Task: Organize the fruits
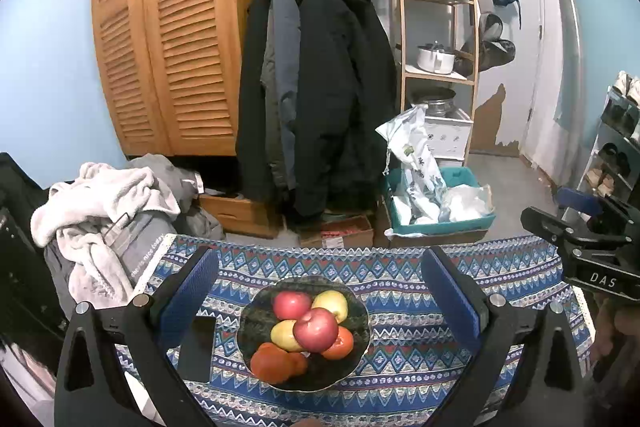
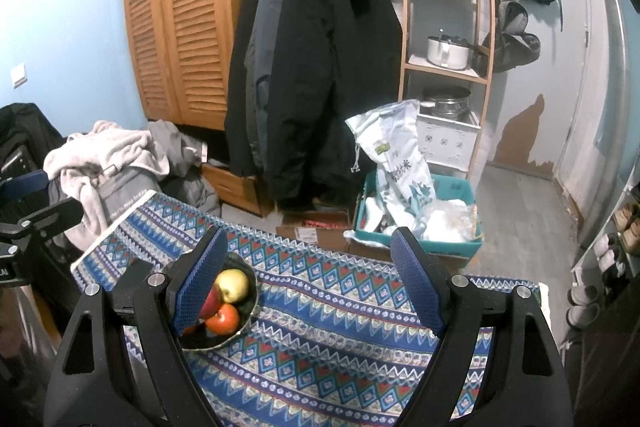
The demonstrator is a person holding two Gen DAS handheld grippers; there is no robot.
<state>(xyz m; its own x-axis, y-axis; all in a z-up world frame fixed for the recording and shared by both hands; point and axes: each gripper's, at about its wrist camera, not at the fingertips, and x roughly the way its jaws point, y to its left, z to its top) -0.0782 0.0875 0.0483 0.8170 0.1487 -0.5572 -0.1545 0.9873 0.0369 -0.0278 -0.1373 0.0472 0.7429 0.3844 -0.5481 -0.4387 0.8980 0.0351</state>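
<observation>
A dark bowl (image 1: 360, 351) sits on the patterned blue tablecloth (image 1: 420, 367) and holds several fruits: two red apples (image 1: 315, 329), yellow-green apples (image 1: 330, 302) and orange persimmons (image 1: 270, 363). My left gripper (image 1: 320, 291) is open and empty, hovering above the bowl, its blue pads (image 1: 188, 297) either side of it. My right gripper (image 2: 308, 283) is open and empty over the cloth to the right of the bowl (image 2: 250, 301); its left pad (image 2: 200, 287) hides part of the fruit. The right gripper's body also shows in the left wrist view (image 1: 588, 251).
A black flat object (image 1: 196, 349) lies on the cloth left of the bowl. Beyond the table's far edge are a pile of laundry (image 1: 104, 219), hanging coats (image 1: 316, 87), a teal crate (image 1: 436, 203), cardboard boxes (image 1: 344, 231) and a shelf unit (image 1: 440, 39).
</observation>
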